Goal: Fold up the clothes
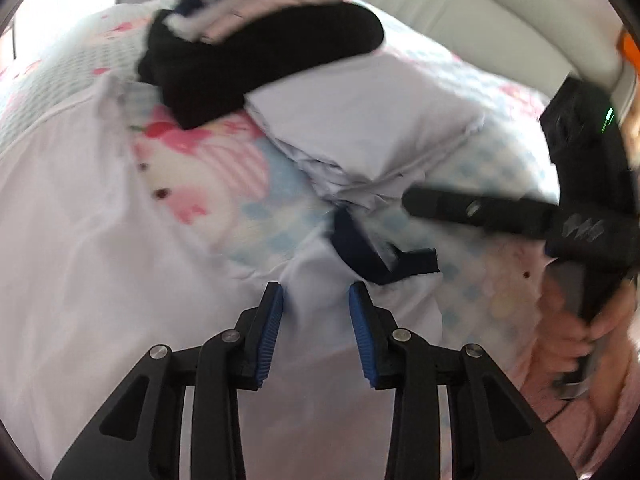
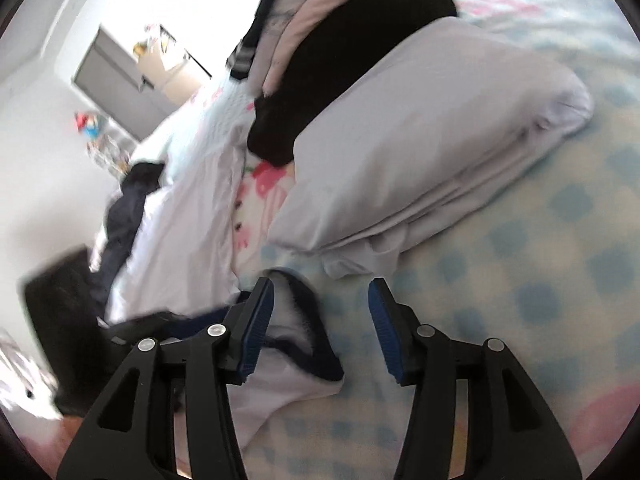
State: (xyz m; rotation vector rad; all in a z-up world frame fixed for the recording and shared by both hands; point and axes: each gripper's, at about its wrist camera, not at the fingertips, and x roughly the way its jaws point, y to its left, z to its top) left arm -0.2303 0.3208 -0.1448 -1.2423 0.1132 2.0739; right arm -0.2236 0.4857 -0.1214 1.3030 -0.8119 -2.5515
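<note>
White garment with navy collar trim (image 1: 360,248) lay spread on the cartoon-print bedsheet (image 1: 224,184), its neck end right under the left gripper (image 1: 316,300). White cloth ran between the blue pads (image 1: 274,320) there; jaws stood partly apart, pads looked clear of the fabric, nothing clamped. In the right wrist view the same navy trim (image 2: 316,320) sat just beside the right gripper's (image 2: 322,300) left pad, the rest of the white garment (image 2: 188,232) stretching away to the left. Right jaws stood wide apart over the blue-checked sheet (image 2: 520,280), holding nothing. No earlier frame, so only the gap is reported. Beyond the collar lay a folded pale-lilac stack (image 1: 360,132), and behind that a black garment (image 1: 248,64) with pink and striped clothes piled on top. Both grippers pointed steeply down at the bed. In the left view the right gripper's black body (image 1: 580,184) came in from the right edge, a hand (image 1: 592,320) in a pink sleeve wrapped round its handle; one finger reached toward the folded stack, just short of it. Blurred.
</note>
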